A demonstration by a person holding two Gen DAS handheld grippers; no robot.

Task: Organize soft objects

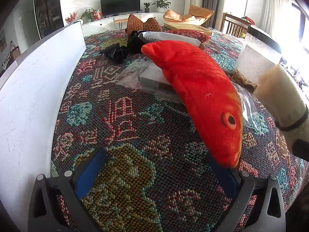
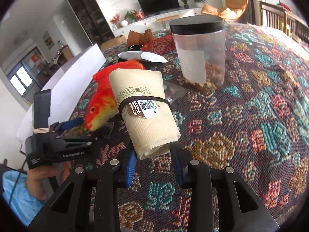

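a: patterned woven cloth [image 1: 123, 116] covers the table, with a living room and tv [image 1: 120, 3] far behind. where do the soft things sit?

b: the red plush fish [image 1: 197, 89] lies near the middle, head toward the left gripper [image 1: 160, 174], propped on a clear plastic bag [image 1: 135, 73]. the rolled beige cloth [image 2: 144, 112] is clamped at its near end by the right gripper [image 2: 154, 166]

a: and the left one?

b: spread wide, nothing between the pads; the fish's snout touches its right pad [image 1: 222, 176]

a: so what makes this step go well?

b: i'd say slide left so the snout sits between both pads, then close gently on the stuffing. keep the roll level and clear of the plastic jar [image 2: 199, 52] at far right, and mind the white board [image 1: 34, 89] on the left
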